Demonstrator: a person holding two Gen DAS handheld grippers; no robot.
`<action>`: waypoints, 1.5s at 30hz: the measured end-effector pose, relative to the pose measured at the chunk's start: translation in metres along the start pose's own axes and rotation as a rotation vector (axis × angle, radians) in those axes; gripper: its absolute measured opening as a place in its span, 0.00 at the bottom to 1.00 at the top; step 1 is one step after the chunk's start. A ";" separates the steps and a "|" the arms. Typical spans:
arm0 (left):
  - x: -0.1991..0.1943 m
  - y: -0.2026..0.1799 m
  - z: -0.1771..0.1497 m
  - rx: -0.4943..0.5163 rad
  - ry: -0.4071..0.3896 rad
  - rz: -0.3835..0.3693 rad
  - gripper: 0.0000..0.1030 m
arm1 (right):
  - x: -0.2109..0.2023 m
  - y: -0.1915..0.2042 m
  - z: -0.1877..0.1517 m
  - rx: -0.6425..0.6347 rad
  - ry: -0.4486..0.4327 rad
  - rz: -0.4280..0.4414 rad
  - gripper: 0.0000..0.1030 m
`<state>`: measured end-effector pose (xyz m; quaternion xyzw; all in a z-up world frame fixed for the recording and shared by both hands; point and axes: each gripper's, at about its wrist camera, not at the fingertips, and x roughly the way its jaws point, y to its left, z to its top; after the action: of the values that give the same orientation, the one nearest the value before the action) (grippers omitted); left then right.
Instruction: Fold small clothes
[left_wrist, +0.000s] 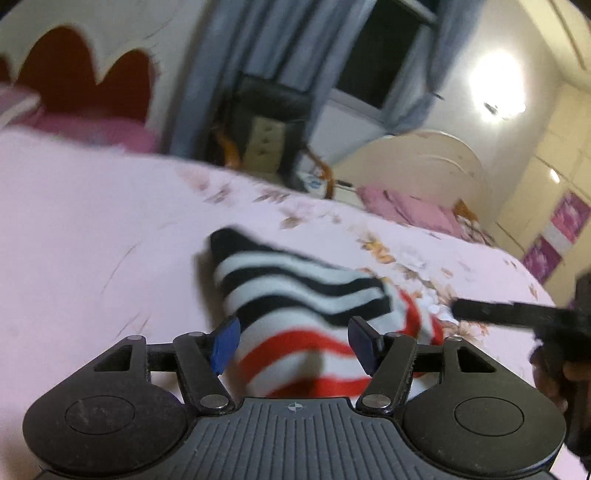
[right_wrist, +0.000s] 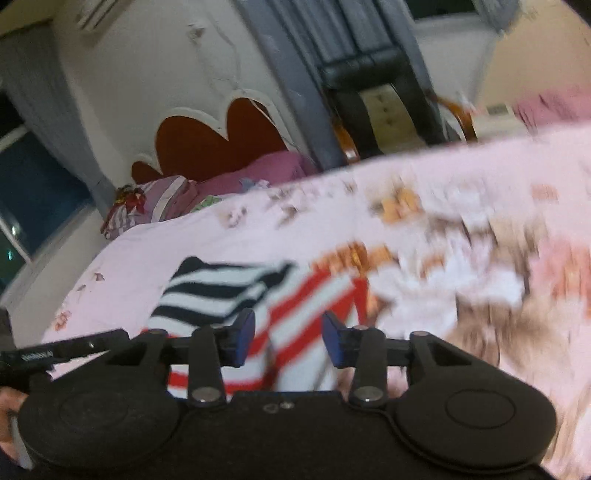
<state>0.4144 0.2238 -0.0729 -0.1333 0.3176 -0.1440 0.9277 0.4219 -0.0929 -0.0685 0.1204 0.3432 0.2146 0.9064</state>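
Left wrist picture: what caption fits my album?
Open left gripper hovers around a striped garment on the pink floral bedspread.

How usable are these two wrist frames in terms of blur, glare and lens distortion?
Left wrist view: the wall lamp blows out into glare, the bed edge bows from the fisheye, and the striped garment is only mildly soft. Right wrist view: heavy motion blur smears the floral bedspread, while the garment stays readable.
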 end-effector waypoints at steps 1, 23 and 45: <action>0.007 -0.008 0.004 0.025 0.007 -0.004 0.62 | 0.007 0.006 0.005 -0.029 0.007 -0.011 0.38; -0.039 -0.054 -0.054 0.218 0.023 -0.052 0.62 | -0.037 0.064 -0.048 -0.342 0.129 0.010 0.25; -0.068 -0.052 -0.101 0.165 0.064 0.216 0.62 | -0.058 0.062 -0.088 -0.323 0.130 -0.090 0.18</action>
<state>0.2897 0.1839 -0.0948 -0.0171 0.3468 -0.0731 0.9349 0.3049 -0.0597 -0.0782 -0.0567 0.3670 0.2334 0.8987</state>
